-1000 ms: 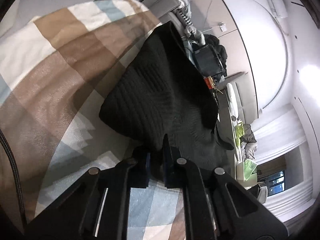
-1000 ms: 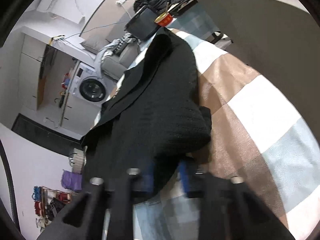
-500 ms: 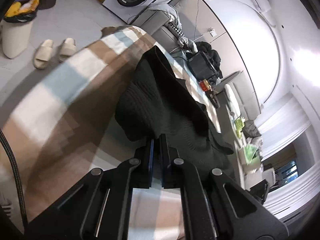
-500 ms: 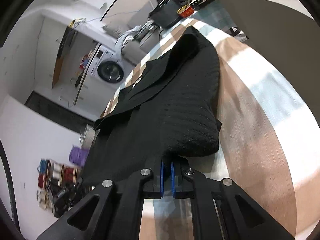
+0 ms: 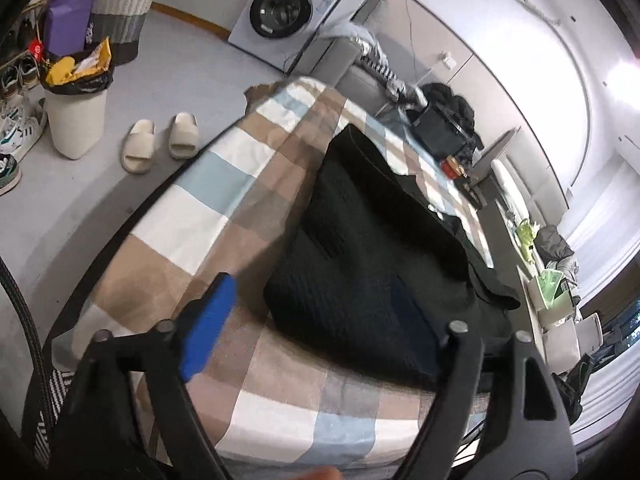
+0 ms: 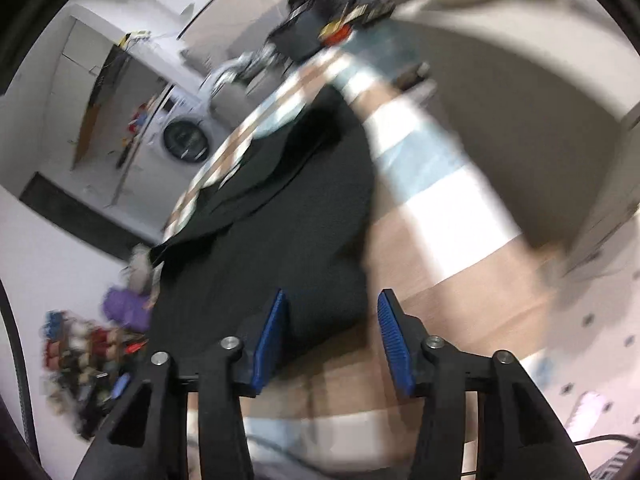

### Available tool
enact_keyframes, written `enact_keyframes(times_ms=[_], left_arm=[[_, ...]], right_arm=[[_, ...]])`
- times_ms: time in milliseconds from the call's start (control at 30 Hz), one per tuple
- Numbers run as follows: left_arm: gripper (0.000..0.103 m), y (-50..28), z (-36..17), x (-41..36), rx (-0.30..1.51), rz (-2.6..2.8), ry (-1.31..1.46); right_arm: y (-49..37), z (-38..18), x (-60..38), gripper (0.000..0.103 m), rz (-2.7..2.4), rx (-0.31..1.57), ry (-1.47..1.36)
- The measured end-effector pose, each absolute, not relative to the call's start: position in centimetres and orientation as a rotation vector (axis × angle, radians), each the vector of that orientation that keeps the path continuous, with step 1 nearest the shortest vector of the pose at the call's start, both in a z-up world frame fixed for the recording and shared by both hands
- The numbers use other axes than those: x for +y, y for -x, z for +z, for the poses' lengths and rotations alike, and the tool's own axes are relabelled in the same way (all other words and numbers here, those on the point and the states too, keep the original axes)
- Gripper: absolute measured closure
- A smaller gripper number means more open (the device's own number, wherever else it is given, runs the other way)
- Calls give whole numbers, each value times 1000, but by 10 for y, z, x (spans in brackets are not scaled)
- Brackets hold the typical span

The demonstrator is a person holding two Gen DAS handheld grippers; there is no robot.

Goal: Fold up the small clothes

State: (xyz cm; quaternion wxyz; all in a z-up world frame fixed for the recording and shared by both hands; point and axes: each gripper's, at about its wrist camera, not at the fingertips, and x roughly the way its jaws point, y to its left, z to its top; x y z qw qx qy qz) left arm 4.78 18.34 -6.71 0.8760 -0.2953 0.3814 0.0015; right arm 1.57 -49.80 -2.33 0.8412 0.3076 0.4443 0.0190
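A black knitted garment (image 5: 372,248) lies folded on a checked brown, white and blue tablecloth (image 5: 208,208). My left gripper (image 5: 316,320) is open and empty, held above the garment's near edge. In the blurred right wrist view the same garment (image 6: 280,220) lies on the cloth (image 6: 448,216). My right gripper (image 6: 332,328) is open and empty, its blue pads just off the garment's near corner.
A black box and a red tin (image 5: 452,164) stand at the table's far end. On the floor to the left are slippers (image 5: 160,140), a white bin (image 5: 76,112) and a washing machine (image 5: 280,12). A sofa (image 5: 360,60) stands behind.
Both grippers were shut on the garment's near edge; both have opened, let go and pulled back. The garment now lies on the cloth.
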Motion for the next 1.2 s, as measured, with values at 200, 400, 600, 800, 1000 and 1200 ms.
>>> enact_keyframes(times_ms=[200,400,600,800,1000,1200], left_arm=[[5,-133,-79,163,873,-94,634],[1,-222,-84,161,913,-100,704],[1,-292,-95,170,943,-35,742],[1,-332,-115,171,982,-21,772],[9,-355,-116,167,995,-47,752],[92,-373,-119,160,1003,-74,695]], right_arm=[[-49,-12,-522,53,108,941,-651],[-123,-5,-510,48,235,929,-717],[-170,-15,-519,47,204,962,-797],[-193,-21,-532,47,156,972,-792],[-223,-28,-538,47,160,986,-815],[-243,-31,-523,95,165,995,-766]])
